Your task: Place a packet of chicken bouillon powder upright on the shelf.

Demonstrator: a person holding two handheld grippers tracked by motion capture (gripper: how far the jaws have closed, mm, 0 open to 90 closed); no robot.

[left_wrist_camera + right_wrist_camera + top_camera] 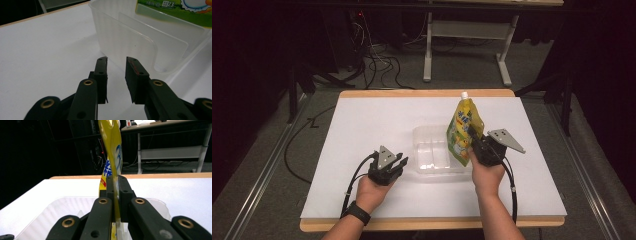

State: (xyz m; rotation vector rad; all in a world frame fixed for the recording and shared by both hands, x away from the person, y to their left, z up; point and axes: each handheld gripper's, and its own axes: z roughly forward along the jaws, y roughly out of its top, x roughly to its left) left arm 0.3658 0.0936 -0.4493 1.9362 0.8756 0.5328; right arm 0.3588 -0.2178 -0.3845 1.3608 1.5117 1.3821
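Yellow-green spout pouch (464, 131) hanging upright over clear plastic container (432, 150), lower end dipping toward right-hand compartment, white cap (464, 95) on top. Right gripper (475, 141) pinching pouch edge, jaws clamped flat on thin film, as seen in right gripper view (115, 185). Left gripper (400, 162) resting on white table cover (362, 130) just beside container's near-left wall, jaws partly apart with nothing between them, clear gap showing in left gripper view (116, 65).

Judging handling: pouch looking soft, floppy film, bending and twisting above the clamp in right gripper view, so sagging and swinging likely. Probably liquid-filled, weight sitting low, so pendulum motion likely when moving fast. Film glossy, likely slippery under pads; pinching on side seam or flat edge seeming safest, avoiding bulging middle where contents would shift. Stiffest part probably spout neck under cap, good alternative hold. Container looking light, thin-walled, rigid-ish, divider (152, 47) inside; likely sliding on paper if pouch pushes against wall. Bracing container wall with left gripper probably helping while lowering. Cannot tell whether pouch bottom touching container floor yet. Lowering slow, keeping pouch vertical, releasing only once base settled in compartment.
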